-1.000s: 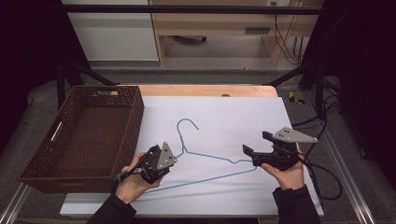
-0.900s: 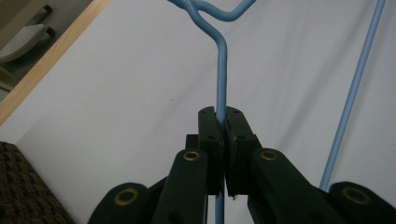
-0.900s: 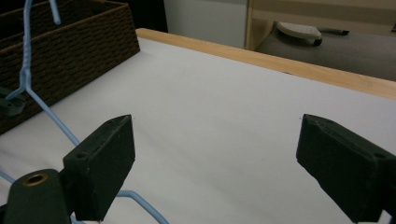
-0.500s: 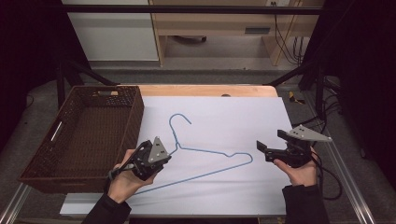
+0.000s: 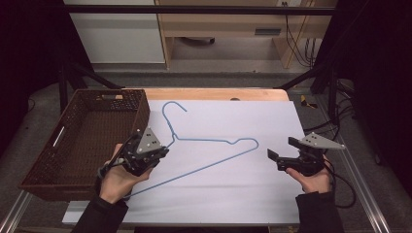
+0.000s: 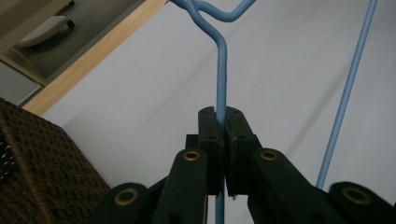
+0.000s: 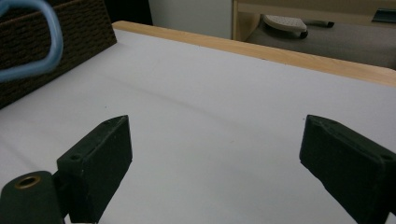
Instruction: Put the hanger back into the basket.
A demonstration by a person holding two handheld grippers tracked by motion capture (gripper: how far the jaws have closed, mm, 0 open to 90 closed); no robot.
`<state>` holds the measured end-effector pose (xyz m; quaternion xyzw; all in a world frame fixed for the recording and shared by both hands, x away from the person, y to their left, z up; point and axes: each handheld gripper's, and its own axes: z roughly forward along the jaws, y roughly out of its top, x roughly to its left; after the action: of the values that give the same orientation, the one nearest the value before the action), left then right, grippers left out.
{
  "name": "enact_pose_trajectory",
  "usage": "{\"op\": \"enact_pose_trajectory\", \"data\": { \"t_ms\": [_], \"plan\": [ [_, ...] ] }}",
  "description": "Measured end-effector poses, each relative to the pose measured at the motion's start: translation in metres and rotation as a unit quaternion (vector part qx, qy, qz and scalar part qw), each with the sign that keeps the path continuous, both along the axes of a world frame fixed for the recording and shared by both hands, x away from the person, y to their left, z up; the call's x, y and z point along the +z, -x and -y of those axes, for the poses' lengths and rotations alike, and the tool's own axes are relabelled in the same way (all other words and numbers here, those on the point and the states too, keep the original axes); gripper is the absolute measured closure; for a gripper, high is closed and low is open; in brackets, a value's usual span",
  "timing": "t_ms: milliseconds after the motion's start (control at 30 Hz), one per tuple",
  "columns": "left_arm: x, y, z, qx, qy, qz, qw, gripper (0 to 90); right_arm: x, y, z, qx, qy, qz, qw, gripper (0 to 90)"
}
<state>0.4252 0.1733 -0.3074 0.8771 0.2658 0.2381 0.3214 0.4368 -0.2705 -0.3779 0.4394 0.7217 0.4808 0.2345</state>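
The thin blue wire hanger (image 5: 209, 150) near the table's (image 5: 272, 194) left edge is pinched by the left hand-held gripper (image 6: 219, 140). The right hand-held gripper (image 7: 215, 154) is held spread near the right edge. With 1 narrow grip, the wire could be twisted loose or snagged on the brown wicker basket (image 5: 77, 141).

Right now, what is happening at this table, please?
A person works with two hand-held grippers over a white sheet. The left gripper has its jaws shut on the wire of a blue hanger, near the neck. The right gripper is open, apart from the hanger's far end. A brown wicker basket sits at the left.
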Motion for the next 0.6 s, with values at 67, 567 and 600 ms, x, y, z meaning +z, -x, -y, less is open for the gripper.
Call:
{"op": "enact_pose_trajectory", "data": {
  "t_ms": [67, 567, 600],
  "plan": [
    [0.006, -0.001, -0.001, 0.003, -0.001, 0.005, 1.0, 87.0, -0.002, 0.0, -0.001, 0.001, 0.004, 0.0, 1.0, 9.7],
    [0.046, -0.02, -0.039, 0.066, 0.003, 0.04, 0.997, 86.9, -0.013, 0.004, -0.007, 0.016, 0.01, -0.002, 0.9998, 7.8],
    [0.048, -0.021, -0.043, 0.07, 0.003, 0.043, 0.9966, 86.9, -0.013, 0.004, -0.007, 0.017, 0.01, -0.003, 0.9998, 7.8]
  ]
}}
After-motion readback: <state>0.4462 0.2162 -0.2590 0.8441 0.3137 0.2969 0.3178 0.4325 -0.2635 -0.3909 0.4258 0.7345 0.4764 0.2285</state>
